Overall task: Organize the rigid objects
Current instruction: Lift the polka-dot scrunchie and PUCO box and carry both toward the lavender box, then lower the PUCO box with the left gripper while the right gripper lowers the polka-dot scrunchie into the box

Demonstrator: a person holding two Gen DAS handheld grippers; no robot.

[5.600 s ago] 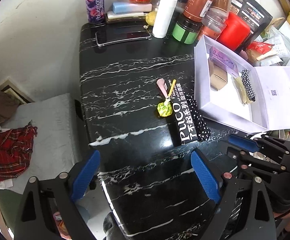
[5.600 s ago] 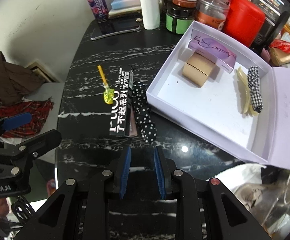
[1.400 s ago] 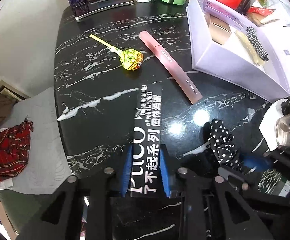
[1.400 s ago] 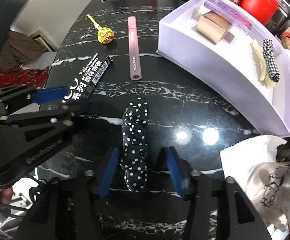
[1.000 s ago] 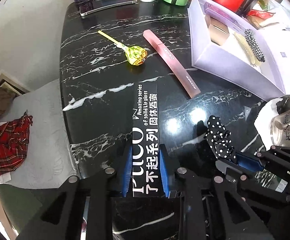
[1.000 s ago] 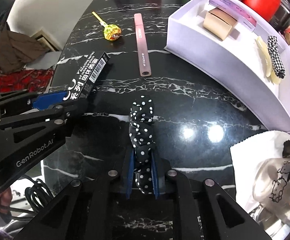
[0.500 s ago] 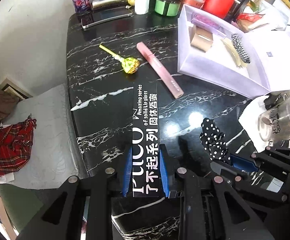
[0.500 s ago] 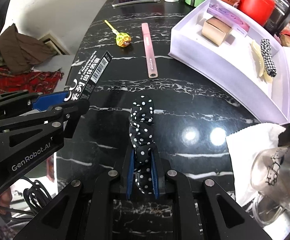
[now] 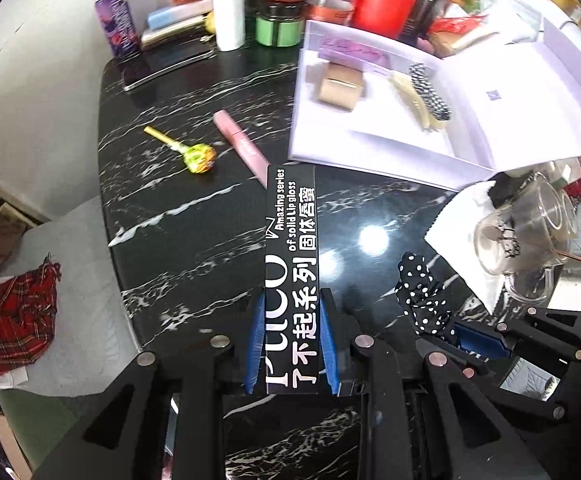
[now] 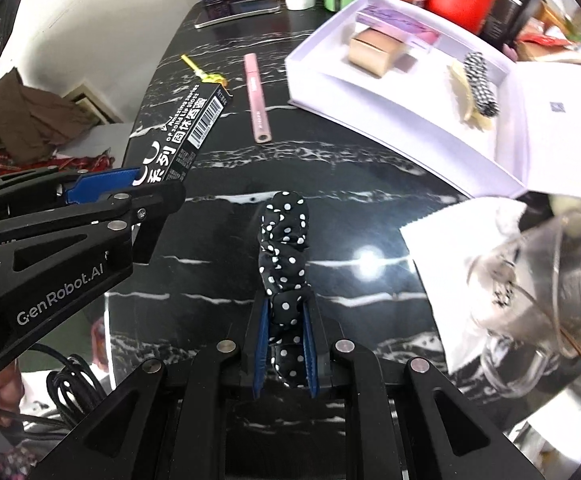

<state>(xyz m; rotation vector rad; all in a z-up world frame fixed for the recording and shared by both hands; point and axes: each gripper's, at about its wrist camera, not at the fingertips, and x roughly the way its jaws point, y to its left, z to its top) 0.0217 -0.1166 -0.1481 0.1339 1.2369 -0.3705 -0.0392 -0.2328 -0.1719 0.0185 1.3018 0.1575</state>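
Nearest, the left gripper (image 9: 290, 344) is clamped on a long black lip-gloss carton with white lettering (image 9: 292, 272), and the right gripper (image 10: 285, 354) is pinched on a black fabric hair tie with white polka dots (image 10: 284, 256). Both items, which lay on the black marble-patterned table (image 9: 194, 216) a moment ago, now hang clear of it: two pickups done, likely bound for the open white cardboard box (image 9: 374, 156). Left of the box, two items remain on the table: one slim pink tube (image 9: 242, 146) and one yellow-wrapped lollipop (image 9: 194, 156). Inside the box lie four: one tan carton (image 9: 340, 86), one lilac carton (image 9: 350, 48), one cream hair clip (image 9: 408, 98), one checked hair tie (image 9: 430, 90).
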